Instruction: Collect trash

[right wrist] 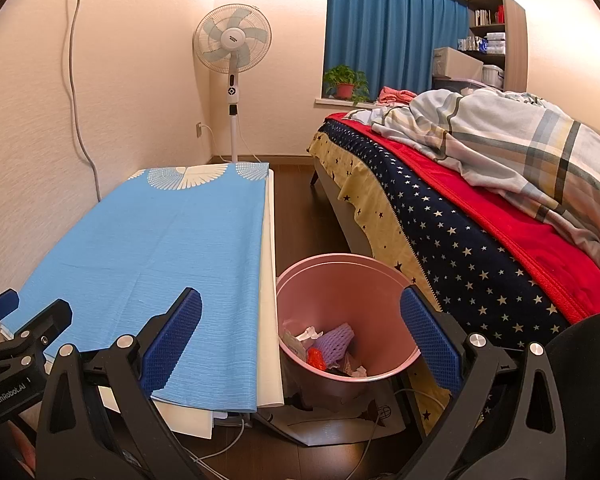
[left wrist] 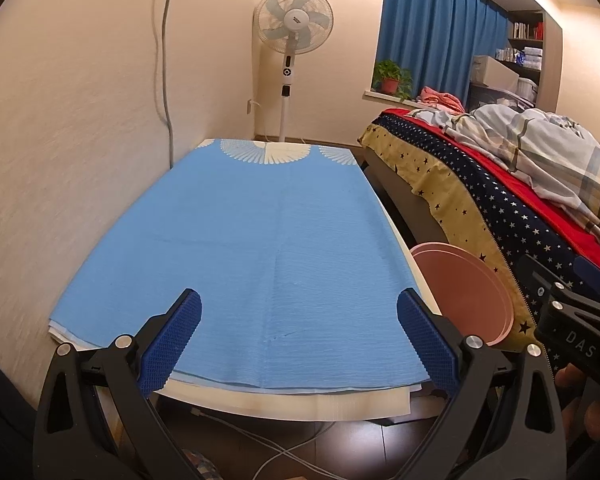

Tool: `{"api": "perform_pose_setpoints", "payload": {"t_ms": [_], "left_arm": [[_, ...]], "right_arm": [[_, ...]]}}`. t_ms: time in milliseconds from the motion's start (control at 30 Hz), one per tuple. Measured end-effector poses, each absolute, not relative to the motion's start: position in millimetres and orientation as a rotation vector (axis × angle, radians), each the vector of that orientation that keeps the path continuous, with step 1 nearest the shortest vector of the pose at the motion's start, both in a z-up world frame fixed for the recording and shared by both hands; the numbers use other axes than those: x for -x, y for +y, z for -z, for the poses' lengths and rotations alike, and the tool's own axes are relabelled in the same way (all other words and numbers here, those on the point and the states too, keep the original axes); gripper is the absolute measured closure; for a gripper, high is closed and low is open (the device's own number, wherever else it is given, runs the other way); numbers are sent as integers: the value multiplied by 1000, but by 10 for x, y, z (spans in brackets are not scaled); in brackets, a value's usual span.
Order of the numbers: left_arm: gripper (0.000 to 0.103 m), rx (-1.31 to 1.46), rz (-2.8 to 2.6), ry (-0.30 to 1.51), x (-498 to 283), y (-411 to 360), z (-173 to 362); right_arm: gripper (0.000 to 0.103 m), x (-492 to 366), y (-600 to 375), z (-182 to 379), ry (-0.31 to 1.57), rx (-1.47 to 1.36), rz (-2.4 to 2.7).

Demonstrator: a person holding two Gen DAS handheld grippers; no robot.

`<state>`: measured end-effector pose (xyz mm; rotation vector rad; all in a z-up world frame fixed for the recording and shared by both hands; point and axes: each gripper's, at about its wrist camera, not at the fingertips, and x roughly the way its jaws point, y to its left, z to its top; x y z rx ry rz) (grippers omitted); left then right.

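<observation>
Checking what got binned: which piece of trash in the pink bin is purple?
The foam net sleeve in the pink bin: it is lavender with a mesh texture, lying beside white crumpled paper and a red-orange scrap.

Cream walls (right wrist: 148,80), blue curtain (right wrist: 388,28), standing fan (right wrist: 232,40), bed (right wrist: 480,220)

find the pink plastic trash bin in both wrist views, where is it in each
Left wrist: the pink plastic trash bin sits at lower right, past the table's right edge, only part of its rim and inner wall showing.
Right wrist: the bin is at lower centre, between the table and the bed, with trash inside.
Shared landmark: the white standing fan against the far wall.
</observation>
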<state>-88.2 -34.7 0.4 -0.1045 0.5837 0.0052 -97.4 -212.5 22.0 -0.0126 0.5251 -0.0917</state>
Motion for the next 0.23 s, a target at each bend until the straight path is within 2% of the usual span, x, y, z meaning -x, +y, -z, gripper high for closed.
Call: {"api": "perform_pose_setpoints", "payload": {"t_ms": [233], "left_arm": [[8, 106, -17, 593, 864, -348, 6]], "right_arm": [[5, 975, -2124, -218, 525, 13, 93]]}}
